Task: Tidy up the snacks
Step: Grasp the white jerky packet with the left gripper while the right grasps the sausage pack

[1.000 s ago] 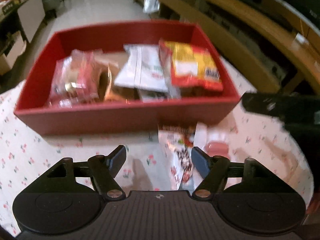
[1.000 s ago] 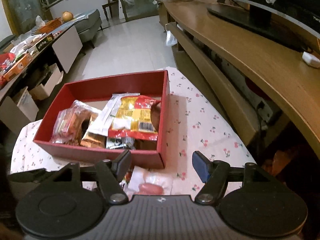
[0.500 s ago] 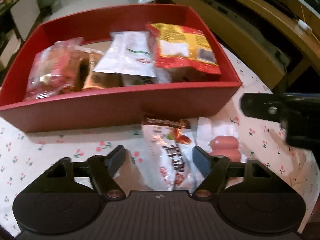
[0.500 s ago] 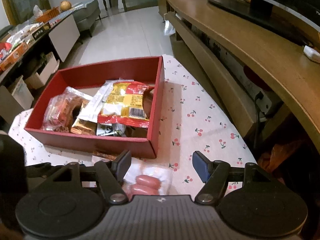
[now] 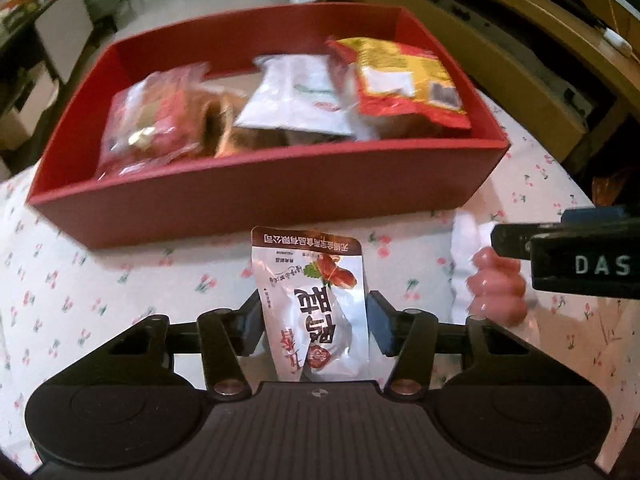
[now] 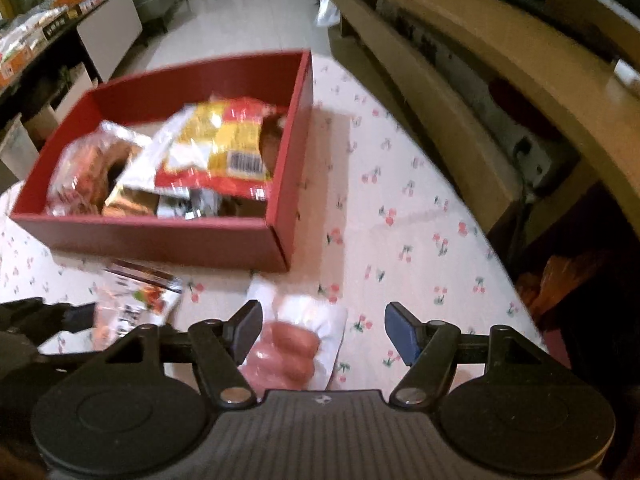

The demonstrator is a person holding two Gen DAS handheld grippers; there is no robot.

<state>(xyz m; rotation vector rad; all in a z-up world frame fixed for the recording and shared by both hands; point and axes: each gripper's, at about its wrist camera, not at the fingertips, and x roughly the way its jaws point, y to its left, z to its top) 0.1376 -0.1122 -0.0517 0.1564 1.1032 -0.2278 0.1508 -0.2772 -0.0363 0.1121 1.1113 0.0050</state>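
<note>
A red box (image 5: pixel 256 196) (image 6: pixel 168 240) holds several snack packets on a cherry-print tablecloth (image 5: pixel 100 280). A silver snack pouch (image 5: pixel 314 304) with red print lies in front of the box, between the fingers of my left gripper (image 5: pixel 314 320), which has closed in to touch its sides. A clear pack of pink sausages (image 6: pixel 292 352) (image 5: pixel 496 288) lies to its right, between the open fingers of my right gripper (image 6: pixel 324 328), nearer the left finger. The silver pouch also shows blurred in the right wrist view (image 6: pixel 136 300).
A long wooden bench or shelf unit (image 6: pixel 460 92) runs along the right of the table. The table's right edge (image 6: pixel 516 280) drops off close to my right gripper. A tiled floor (image 6: pixel 240 12) and low furniture lie beyond the box.
My left gripper has moved forward around the silver pouch and narrowed onto it. My right gripper has come down and forward over the sausage pack, staying open.
</note>
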